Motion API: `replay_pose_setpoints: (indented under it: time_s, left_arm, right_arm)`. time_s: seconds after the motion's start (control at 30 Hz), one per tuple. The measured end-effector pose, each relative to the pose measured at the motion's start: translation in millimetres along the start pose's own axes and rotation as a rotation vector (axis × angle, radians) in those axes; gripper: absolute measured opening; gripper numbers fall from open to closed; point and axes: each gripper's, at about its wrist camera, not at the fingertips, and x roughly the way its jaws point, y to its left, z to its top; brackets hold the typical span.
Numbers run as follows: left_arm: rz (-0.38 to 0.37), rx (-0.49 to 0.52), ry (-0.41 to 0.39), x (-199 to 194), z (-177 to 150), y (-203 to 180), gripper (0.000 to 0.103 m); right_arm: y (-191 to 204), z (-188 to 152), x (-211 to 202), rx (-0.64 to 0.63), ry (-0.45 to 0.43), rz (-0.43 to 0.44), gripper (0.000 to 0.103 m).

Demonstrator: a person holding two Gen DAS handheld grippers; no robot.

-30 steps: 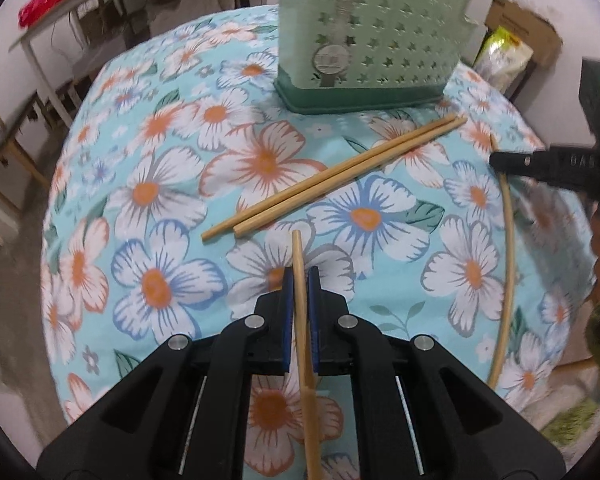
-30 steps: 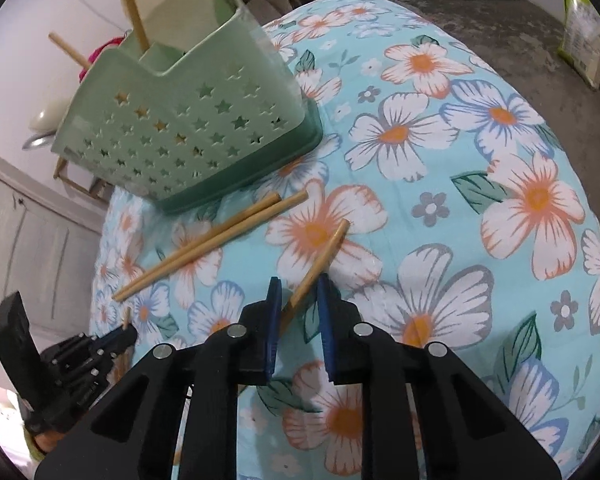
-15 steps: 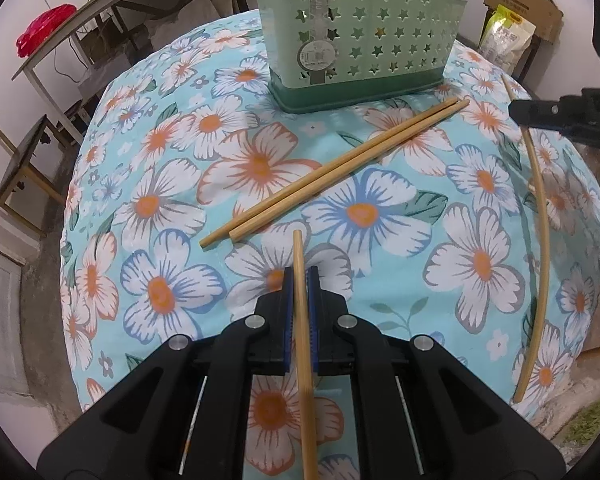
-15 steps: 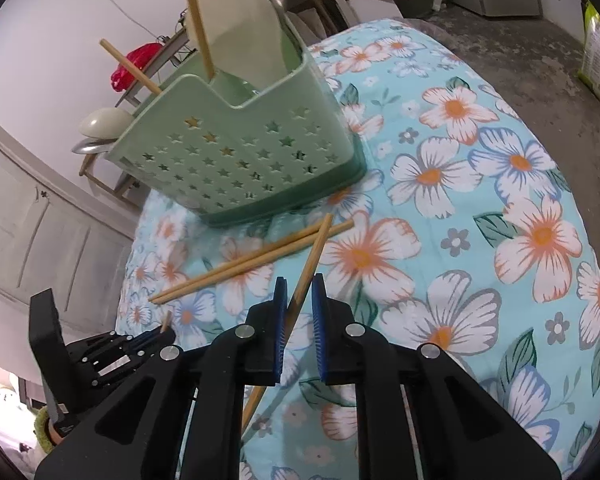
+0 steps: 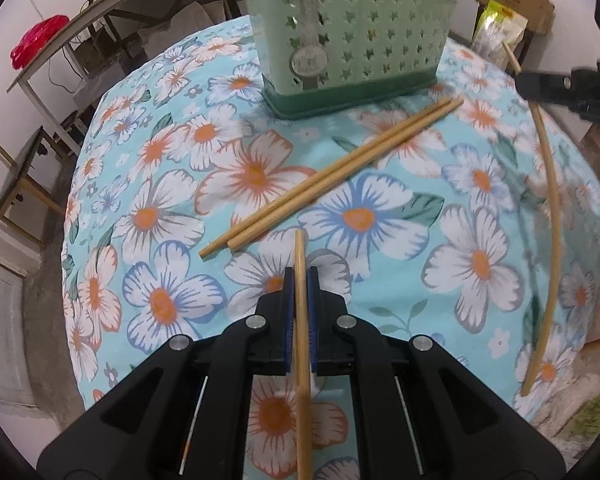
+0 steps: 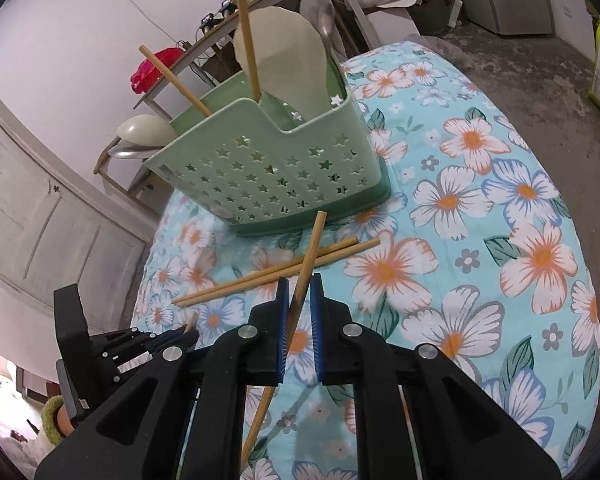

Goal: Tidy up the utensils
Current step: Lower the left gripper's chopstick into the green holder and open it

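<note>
Sorting is partly done, I judge: the green holder (image 6: 284, 168) at the far side of the desk (image 5: 380, 216) already carries two chopsticks (image 6: 246, 28), a pale spatula (image 6: 288, 52) and a metal spoon (image 6: 320, 12); a pale scoop (image 6: 144, 130) shows past its left end, though whether it sits inside I cannot tell; still outside it are a loose pair of chopsticks (image 5: 332, 176) lying side by side on the floral cloth, their far ends just beside the holder's base, plus the two sticks in hand.

Going left to right: the left claw (image 5: 300, 284) is clamped together on one chopstick (image 5: 300, 264), whose tip pokes forward just short of the near ends of the loose pair; the right claw (image 6: 299, 292), its jaws just having been closing, is pinched on another chopstick (image 6: 310, 252), which slants up and crosses over the loose pair, tip towards the holder; in the left view it bows along the right edge of the desk.

Left to do, as I read it: both held sticks, then the loose pair, into the holder.
</note>
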Motion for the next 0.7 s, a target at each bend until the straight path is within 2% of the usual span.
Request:
replay_pose_setpoints:
  time_s: [0.17,0.3,0.33,0.53,0.7]
  left_arm:
    - [-0.131,-0.094,-0.101,-34.2,17.0,20.7,0.005]
    - [-0.226,-0.133,-0.241,-80.6,42.3,33.3,0.005]
    - [-0.246,-0.134,-0.301,-98.6,51.5,36.0,0.005]
    - [-0.318,-0.134,-0.565,-168.1,100.6,41.2,0.005]
    - [-0.328,-0.105,-0.752,-205.5,140.8,35.8,0.005]
  right_arm:
    - [4.5,0.8,-9.9,-0.021,-0.029,-0.023,0.010]
    - [1.1,1.1,-15.0,-0.008,-0.043,-0.026,0.010]
    - [0.3,1.0,-15.5,-0.006,-0.045,-0.027,0.010]
    - [-3.7,1.9,-16.8,0.011,-0.055,-0.029,0.010]
    - [-8.2,3.7,-17.7,0.027,-0.062,-0.025,0.009]
